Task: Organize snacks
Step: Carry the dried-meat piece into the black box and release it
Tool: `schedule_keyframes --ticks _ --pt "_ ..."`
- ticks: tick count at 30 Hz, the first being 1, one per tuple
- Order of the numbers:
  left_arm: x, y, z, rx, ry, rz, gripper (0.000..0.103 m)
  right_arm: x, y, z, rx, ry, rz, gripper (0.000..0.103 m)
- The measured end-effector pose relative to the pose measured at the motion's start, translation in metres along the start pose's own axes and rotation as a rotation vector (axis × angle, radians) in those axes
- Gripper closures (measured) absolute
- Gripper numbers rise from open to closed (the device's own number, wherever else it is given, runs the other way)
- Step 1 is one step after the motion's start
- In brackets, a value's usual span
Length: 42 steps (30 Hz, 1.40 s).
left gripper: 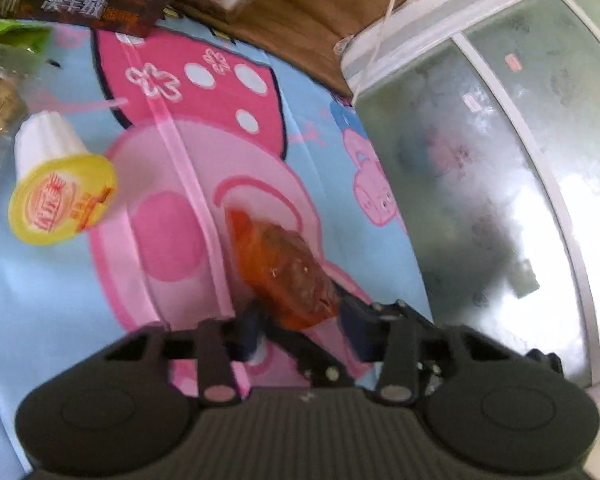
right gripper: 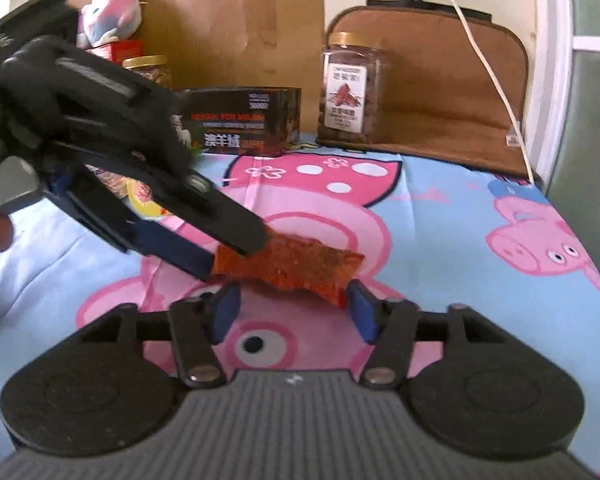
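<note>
An orange-red snack packet (right gripper: 300,264) hangs just above the cartoon-pig cloth (right gripper: 440,216). My left gripper (right gripper: 234,256) comes in from the left and is shut on the packet's left end. In the left wrist view the packet (left gripper: 284,264) sticks forward out of the left gripper (left gripper: 300,316). My right gripper (right gripper: 294,310) is open right below and in front of the packet, whose lower right corner is close to the right blue pad (right gripper: 362,312). A white jelly cup (left gripper: 60,184) with a yellow lid lies on its side to the left.
A dark box (right gripper: 240,120), a clear jar of nuts (right gripper: 350,92) and a second jar (right gripper: 148,68) stand at the back. Behind them are a brown cushion (right gripper: 440,80) and a white cable (right gripper: 488,68). A green bag (left gripper: 12,36) lies far left. The cloth's edge drops off at the right.
</note>
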<state>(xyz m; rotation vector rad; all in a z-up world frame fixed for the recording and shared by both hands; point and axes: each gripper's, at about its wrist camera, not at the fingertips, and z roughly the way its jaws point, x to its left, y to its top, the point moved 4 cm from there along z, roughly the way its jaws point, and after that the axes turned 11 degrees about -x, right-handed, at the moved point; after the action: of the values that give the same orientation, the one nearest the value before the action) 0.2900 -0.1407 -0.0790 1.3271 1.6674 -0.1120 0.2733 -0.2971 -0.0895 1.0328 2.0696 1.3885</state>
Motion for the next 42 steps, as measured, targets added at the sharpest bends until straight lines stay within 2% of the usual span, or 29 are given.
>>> schedule_keyframes --ticks 2,4,7,9,12,13,14,15,18,22,25,29,33,40,42 --pt "0.0 0.001 0.002 -0.009 0.012 0.018 0.079 0.005 0.001 0.001 -0.009 0.019 -0.003 0.081" --pt "0.006 0.002 0.0 0.001 -0.003 -0.021 0.083 0.012 0.001 0.001 -0.02 -0.013 -0.041 0.086" --pt "0.011 0.003 -0.003 0.014 -0.02 -0.05 0.084 0.024 0.002 0.0 -0.028 -0.04 -0.121 0.086" --pt "0.014 0.004 -0.004 0.02 -0.021 -0.058 0.083 0.034 0.001 -0.004 -0.038 -0.058 -0.18 0.082" --pt "0.02 0.006 -0.007 0.025 -0.025 -0.086 0.068 0.041 0.0 -0.008 -0.055 -0.074 -0.242 0.082" --pt "0.021 0.008 -0.009 0.017 -0.03 -0.096 0.067 0.042 0.001 -0.007 -0.063 -0.08 -0.256 0.082" --pt "0.022 0.01 -0.012 0.001 -0.026 -0.094 0.069 0.044 0.001 -0.009 -0.073 -0.083 -0.271 0.083" --pt "0.022 0.011 -0.013 -0.012 -0.028 -0.086 0.075 0.045 0.002 -0.009 -0.073 -0.078 -0.278 0.094" --pt "0.019 0.016 -0.02 -0.029 -0.062 -0.074 0.083 0.051 0.004 -0.013 -0.089 -0.098 -0.325 0.095" --pt "-0.001 0.032 -0.046 -0.102 -0.1 0.01 0.083 0.057 0.023 -0.022 -0.164 -0.121 -0.354 0.096" --pt "-0.007 0.056 -0.069 -0.182 -0.1 0.065 0.083 0.064 0.048 -0.015 -0.229 -0.118 -0.404 0.096" --pt "-0.001 0.102 -0.091 -0.275 -0.05 0.101 0.083 0.077 0.082 0.018 -0.289 -0.091 -0.493 0.096" --pt "0.018 0.146 -0.103 -0.344 0.037 0.126 0.083 0.089 0.114 0.07 -0.308 -0.047 -0.523 0.096" --pt "0.067 0.198 -0.1 -0.392 0.167 0.072 0.083 0.107 0.139 0.145 -0.228 0.035 -0.452 0.095" --pt "0.079 0.208 -0.096 -0.401 0.239 0.076 0.078 0.113 0.142 0.164 -0.168 0.073 -0.418 0.095"
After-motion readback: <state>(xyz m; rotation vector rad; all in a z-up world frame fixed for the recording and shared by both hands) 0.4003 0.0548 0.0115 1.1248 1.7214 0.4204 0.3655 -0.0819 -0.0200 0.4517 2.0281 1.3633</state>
